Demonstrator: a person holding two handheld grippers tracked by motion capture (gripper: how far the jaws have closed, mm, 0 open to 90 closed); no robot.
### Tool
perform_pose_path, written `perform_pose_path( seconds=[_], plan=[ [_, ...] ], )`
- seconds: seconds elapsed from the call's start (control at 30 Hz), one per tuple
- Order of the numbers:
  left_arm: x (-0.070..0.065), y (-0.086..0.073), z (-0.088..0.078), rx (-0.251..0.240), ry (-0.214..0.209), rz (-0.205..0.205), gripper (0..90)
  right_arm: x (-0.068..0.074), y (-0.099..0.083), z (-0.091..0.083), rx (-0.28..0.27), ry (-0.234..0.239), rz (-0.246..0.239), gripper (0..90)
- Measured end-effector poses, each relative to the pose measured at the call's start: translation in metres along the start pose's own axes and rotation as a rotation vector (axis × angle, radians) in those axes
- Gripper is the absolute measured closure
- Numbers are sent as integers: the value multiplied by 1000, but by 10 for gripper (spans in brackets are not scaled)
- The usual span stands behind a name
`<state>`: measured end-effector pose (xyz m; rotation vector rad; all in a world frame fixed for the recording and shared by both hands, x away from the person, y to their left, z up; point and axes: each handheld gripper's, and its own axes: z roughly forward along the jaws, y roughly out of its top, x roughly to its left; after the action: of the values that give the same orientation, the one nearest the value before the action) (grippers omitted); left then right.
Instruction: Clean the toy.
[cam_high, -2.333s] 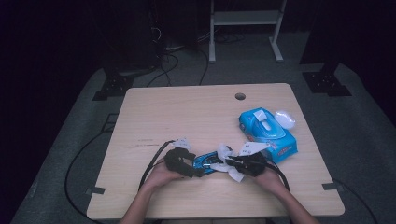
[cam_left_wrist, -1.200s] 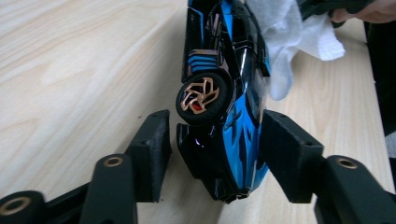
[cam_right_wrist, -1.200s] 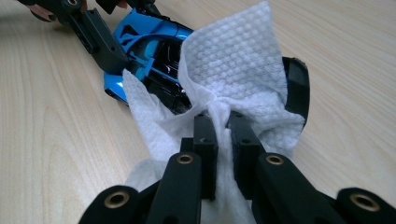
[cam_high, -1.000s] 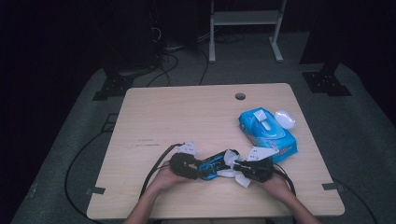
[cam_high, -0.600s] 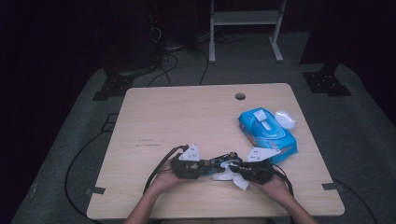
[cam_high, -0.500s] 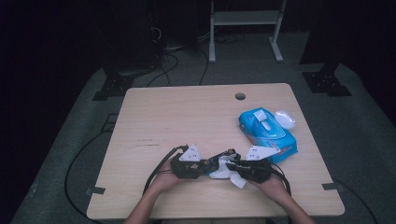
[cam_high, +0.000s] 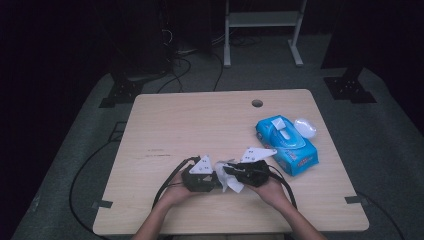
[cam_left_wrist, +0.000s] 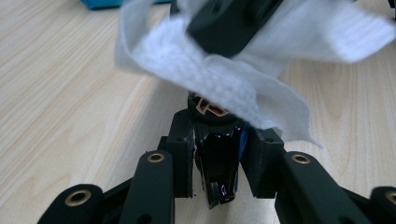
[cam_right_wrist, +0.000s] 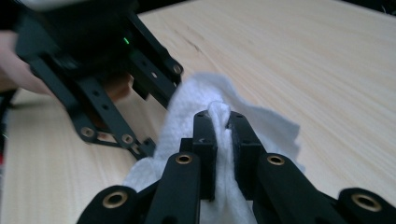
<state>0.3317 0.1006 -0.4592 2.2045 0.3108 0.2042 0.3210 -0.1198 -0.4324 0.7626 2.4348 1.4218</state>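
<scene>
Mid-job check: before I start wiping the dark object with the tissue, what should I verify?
1. Right gripper shut on white wipe: ok.
2. Left gripper clamped on small dark glossy object: ok.
3. Wipe reaches the object: ok, it drapes over its top in the left gripper view.
4. Wipe pack clear of both hands: ok, off to the right.
5. Table space ahead free: ok.
6. What the object is: cannot tell.
</scene>
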Motion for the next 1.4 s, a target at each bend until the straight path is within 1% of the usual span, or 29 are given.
perform_pose_path(
  seconds=[0.03, 0.13, 0.2, 0.23, 0.3, 0.33, 0.37, 0.4, 0.43, 0.47, 0.5, 0.57, 0.6, 0.67, 0.73, 0.8, 0.87, 0.93, 1.0, 1.03, 1.07, 1.13, 1.17, 1.2, 1.23, 1.27, 1.3, 1.37, 1.4],
  plan=[
    [0, 0, 0, -1, 0, 0, 672, -2, -2, -1, -4, -4, 5, 825],
    [0, 0, 0, -3, 0, 0, 673, -8, -5, -7, 10, -61, 4, 827],
    [0, 0, 1, -6, -2, -3, 672, -10, -6, -9, 10, -63, 24, 828],
    [0, 0, 1, -5, -1, -2, 672, -9, -6, -7, 6, -60, 19, 828],
    [0, 0, 0, -3, -1, -5, 671, -3, -4, -1, -7, -22, 27, 827],
    [0, -1, 0, -3, -1, -6, 671, 1, -2, 2, -14, -24, 15, 827],
    [1, -1, -1, -1, -6, -7, 671, 4, 0, 6, -17, -9, 13, 827],
    [2, -2, -2, -5, -8, -17, 672, 4, 1, 7, -18, 9, 16, 828],
    [2, -2, -2, -7, -9, -19, 672, 3, 1, 7, -16, 8, 14, 828],
    [2, -2, -2, -8, -8, -23, 672, 3, 1, 6, -9, 2, 10, 829],
    [1, -2, -2, -7, -5, -23, 672, 1, 1, 3, 3, -18, 0, 829],
    [1, -2, -1, -6, -5, -28, 672, -1, -1, -3, 28, -75, -30, 829],
    [1, -2, -1, -7, -5, -32, 672, -3, -2, -6, 25, -78, -18, 829],
    [1, -1, -1, 2, -4, -42, 671, -3, -3, -5, 16, -64, 5, 829],
    [1, 0, -1, 5, -1, -52, 670, 1, -4, -2, -1, -22, 20, 828],
    [1, -1, -1, 7, 1, -51, 669, 3, -3, -1, 0, -19, 14, 828],
    [1, -1, -1, 7, 1, -51, 669, 0, -4, -4, 4, -9, 25, 828],
    [1, -1, -1, 7, 3, -53, 669, -6, -6, -10, 13, -46, 28, 828],
    [1, -1, -1, 7, 5, -57, 669, -14, -8, -18, 22, -104, 27, 829],
    [1, -1, -1, 7, 4, -57, 669, -18, -9, -22, 29, -127, 41, 828],
    [1, 0, -1, 6, 5, -59, 669, -20, -9, -22, 22, -119, 62, 828],
    [1, 0, -1, 7, 7, -61, 668, -16, -9, -19, 15, -121, 60, 828],
    [1, 0, -1, 6, 9, -62, 668, -14, -8, -16, 5, -92, 68, 829],
    [0, 0, 0, 5, 10, -65, 668, -11, -7, -12, -2, -48, 79, 828],
    [0, 0, 0, 5, 11, -62, 668, -7, -6, -9, -1, -37, 64, 828],
    [0, 0, -1, 10, 12, -56, 668, 1, -4, -4, 8, -43, 30, 828],
    [0, 0, -1, 12, 12, -52, 669, 4, -3, -3, 8, -52, 13, 828],
    [0, 0, -1, 9, 15, -52, 669, 0, -3, -6, 18, -52, 15, 827],
    [0, -1, -1, 9, 16, -51, 669, -2, -5, -10, 23, -79, 3, 828]
  ],
)
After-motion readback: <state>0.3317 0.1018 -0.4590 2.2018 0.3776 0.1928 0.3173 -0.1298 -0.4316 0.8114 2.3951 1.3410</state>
